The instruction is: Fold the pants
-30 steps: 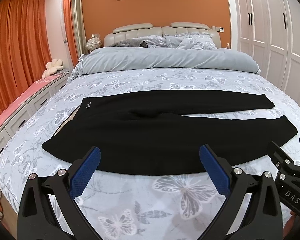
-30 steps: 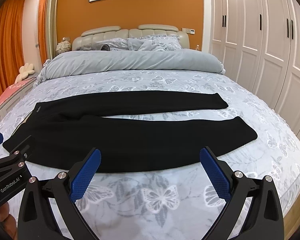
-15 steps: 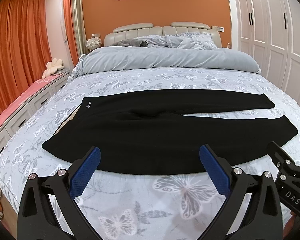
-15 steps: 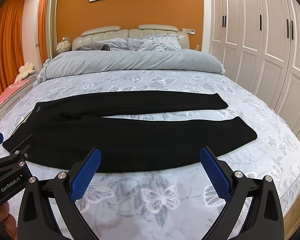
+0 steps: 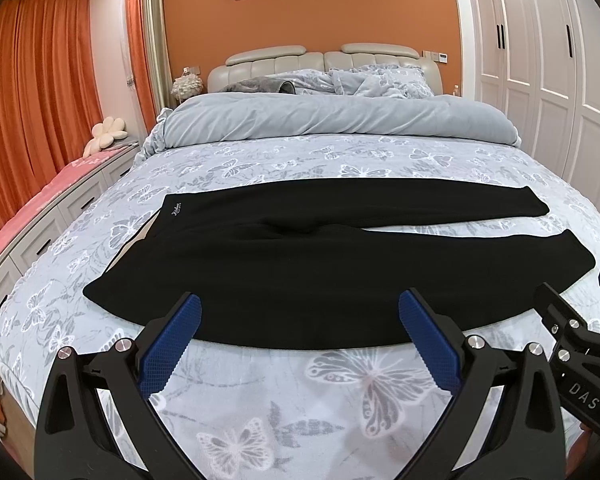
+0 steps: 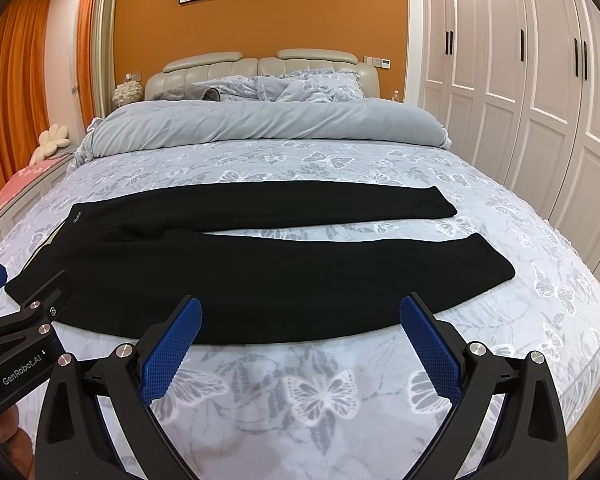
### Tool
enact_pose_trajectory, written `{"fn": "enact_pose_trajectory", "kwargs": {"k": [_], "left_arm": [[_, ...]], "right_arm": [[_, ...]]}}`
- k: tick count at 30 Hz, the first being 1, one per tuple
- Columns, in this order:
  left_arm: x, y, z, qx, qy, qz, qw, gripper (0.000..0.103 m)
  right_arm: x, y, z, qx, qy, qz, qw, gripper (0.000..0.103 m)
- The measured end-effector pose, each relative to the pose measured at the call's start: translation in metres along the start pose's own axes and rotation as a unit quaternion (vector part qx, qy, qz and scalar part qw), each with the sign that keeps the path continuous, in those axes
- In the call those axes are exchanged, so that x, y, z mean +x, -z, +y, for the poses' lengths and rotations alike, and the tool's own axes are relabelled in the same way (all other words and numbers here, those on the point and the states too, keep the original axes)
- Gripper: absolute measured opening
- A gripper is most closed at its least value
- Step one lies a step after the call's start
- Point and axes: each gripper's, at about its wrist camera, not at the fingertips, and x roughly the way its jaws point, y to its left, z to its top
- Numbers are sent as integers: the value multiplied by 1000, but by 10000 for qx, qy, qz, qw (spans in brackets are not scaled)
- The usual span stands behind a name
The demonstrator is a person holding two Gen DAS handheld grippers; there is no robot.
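so nothing is folded yet: the black pants (image 5: 300, 264) lie flat and spread across the butterfly-print bedspread (image 5: 284, 404), waistband to the left, both legs running to the right with a strip of sheet showing between them. the left gripper (image 5: 300, 338) hovers above the near edge with its blue pads wide apart and empty; the right gripper (image 6: 300, 338) does the same further along the near leg. the first step looks like laying one leg over the other. to do it well, pinch the near leg's edge at two well-spaced spots, one near the waist and one toward the cuff, lift together, and carry it over evenly so the seams line up.
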Motion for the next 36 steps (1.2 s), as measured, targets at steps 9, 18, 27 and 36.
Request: {"fn": "enact_pose_trajectory", "kwargs": {"k": [9, 18, 27, 36], "left_arm": [[-1, 0, 0, 7, -7, -4, 10000, 97], [-1, 0, 0, 3, -5, -4, 10000, 97], [6, 1, 3, 20, 109, 158, 9998, 98], [70, -55, 64, -258, 688, 707, 9948, 98]], "right_arm": [[0, 0, 0, 0, 10, 1, 10000, 98], [0, 0, 1, -2, 0, 5, 10000, 98], [18, 0, -8, 140, -438, 393, 9982, 98], [117, -70, -135, 414, -131, 1281, 9908, 98]]}}
